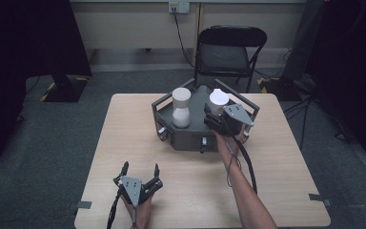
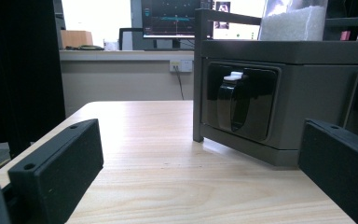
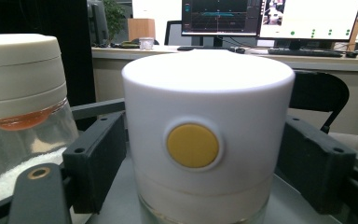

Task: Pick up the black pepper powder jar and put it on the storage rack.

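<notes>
Grey carpet floor (image 1: pixel 38 143) all around. Black folding chair (image 1: pixel 228 50) behind the pale wooden surface (image 1: pixel 133 124). Beige wall (image 1: pixel 124 28) with a socket (image 1: pixel 178 6). Dark curtains (image 1: pixel 24 38) at left.

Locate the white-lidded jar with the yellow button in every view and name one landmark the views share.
High view: the white-lidded jar stands on the right of the grey tray, at the right gripper.
Left gripper view: top right edge, a clear sliver, perhaps it; uncertain.
Right gripper view: centre, between that gripper's jaws.
Shared landmark: the grey tray.
</notes>
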Motion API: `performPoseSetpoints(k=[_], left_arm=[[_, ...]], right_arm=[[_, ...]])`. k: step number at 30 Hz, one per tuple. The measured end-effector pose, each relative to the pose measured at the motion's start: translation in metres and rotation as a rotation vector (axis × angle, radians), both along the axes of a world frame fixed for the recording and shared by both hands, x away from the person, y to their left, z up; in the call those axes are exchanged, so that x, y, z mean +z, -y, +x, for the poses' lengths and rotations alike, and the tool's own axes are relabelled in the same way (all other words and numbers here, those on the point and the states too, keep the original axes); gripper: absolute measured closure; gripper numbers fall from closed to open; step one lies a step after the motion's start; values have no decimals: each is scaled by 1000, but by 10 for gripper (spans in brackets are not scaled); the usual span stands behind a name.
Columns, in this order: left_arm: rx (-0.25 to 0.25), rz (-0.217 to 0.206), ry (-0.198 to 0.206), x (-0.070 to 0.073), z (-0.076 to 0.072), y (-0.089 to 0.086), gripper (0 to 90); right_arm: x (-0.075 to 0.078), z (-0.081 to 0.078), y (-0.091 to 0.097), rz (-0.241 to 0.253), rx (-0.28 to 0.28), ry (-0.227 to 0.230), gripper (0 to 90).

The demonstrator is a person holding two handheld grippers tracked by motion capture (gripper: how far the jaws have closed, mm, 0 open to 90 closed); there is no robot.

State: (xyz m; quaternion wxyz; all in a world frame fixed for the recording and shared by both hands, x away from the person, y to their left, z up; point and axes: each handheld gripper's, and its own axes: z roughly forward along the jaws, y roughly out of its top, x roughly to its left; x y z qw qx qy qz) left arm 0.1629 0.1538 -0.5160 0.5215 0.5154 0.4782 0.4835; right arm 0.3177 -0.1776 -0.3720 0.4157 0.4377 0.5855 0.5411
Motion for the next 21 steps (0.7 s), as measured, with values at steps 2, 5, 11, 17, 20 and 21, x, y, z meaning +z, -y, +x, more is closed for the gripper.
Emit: performPoseSetpoints(k=[2, 5, 11, 17, 20, 21], left_arm=[[0, 0, 0, 0, 0, 0, 0], [1, 0, 1, 0, 0, 0, 1], [0, 0, 0, 0, 0, 0, 0], [1, 0, 1, 0, 0, 0, 1], [1, 0, 0, 0, 0, 0, 0], [1, 0, 0, 0, 0, 0, 1]], right_arm=[[0, 0, 0, 0, -1, 1, 187], [-1, 0, 0, 1, -1, 7, 187], [-1, 1, 1, 5, -3, 1, 187], [-1, 0, 2, 8, 3, 8, 187], [0, 0, 2, 5, 3, 3, 187], [0, 0, 1, 4, 0, 1, 186]])
